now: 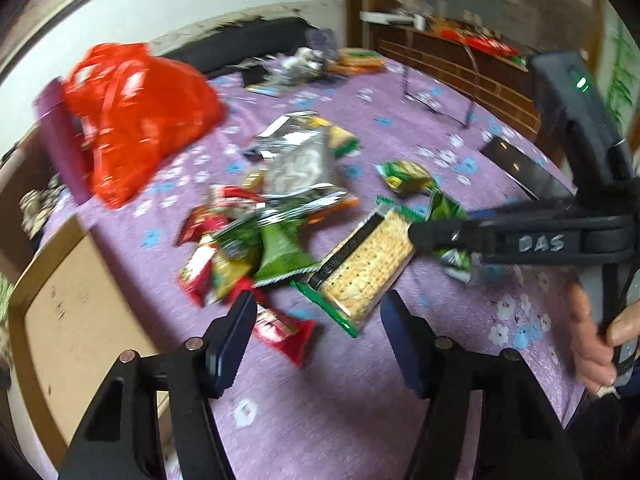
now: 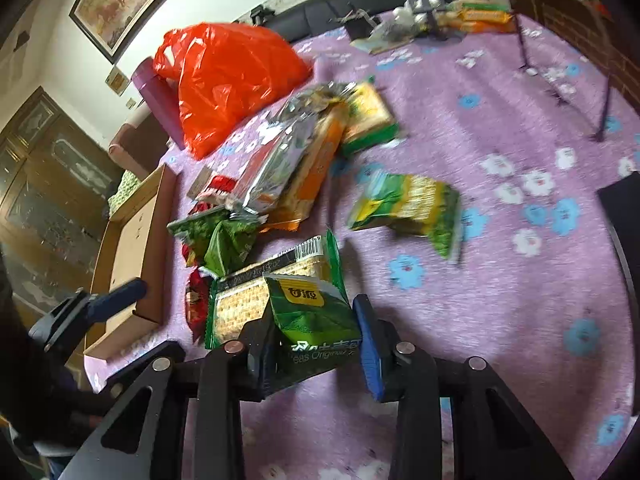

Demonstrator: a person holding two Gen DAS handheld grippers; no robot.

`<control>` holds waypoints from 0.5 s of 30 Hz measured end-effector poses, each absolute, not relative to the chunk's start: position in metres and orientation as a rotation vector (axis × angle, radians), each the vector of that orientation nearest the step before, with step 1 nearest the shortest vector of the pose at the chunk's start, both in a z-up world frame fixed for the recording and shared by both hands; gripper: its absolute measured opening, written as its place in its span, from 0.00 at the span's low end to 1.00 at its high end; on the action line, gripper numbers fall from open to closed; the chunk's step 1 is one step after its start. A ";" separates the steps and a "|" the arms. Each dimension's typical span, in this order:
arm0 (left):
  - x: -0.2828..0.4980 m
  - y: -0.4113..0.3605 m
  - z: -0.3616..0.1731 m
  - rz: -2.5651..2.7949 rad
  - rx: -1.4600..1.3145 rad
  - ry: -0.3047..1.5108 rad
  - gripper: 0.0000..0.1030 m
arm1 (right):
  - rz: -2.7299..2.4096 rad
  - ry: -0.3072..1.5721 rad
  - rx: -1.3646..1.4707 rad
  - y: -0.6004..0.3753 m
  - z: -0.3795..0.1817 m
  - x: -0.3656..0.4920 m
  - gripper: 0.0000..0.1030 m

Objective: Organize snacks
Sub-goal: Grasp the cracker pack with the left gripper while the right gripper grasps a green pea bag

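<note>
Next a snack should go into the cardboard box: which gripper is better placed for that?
Right. The right gripper already has the green pea packet between its jaws, ready to carry to the cardboard box. The left gripper hangs open over the cracker pack, holding nothing.

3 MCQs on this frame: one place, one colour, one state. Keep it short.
1. Where is the cardboard box?
A. at the table's edge beside the snack pile
B. on the red bag
C. under the crackers

2. What colour is the plastic bag?
A. blue
B. red-orange
C. white

3. What does the right hand-held gripper hold?
A. nothing
B. a bottle
C. a green pea packet

A: the box sits at the cloth's edge next to the pile. B: clearly red-orange. C: its pads pinch the green packet.
</note>
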State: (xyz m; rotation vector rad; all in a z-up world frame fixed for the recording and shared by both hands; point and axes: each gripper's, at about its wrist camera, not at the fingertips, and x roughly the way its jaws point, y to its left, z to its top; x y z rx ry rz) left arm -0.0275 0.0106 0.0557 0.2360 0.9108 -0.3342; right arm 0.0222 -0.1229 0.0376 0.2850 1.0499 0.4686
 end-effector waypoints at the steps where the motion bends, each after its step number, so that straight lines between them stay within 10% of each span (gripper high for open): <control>1: -0.026 0.006 0.054 -0.346 0.249 0.907 0.62 | 0.461 1.042 0.284 -0.127 0.038 0.021 0.37; 15: 0.003 -0.072 0.036 -0.558 0.483 0.961 0.61 | 0.450 1.057 0.365 -0.174 0.039 0.021 0.38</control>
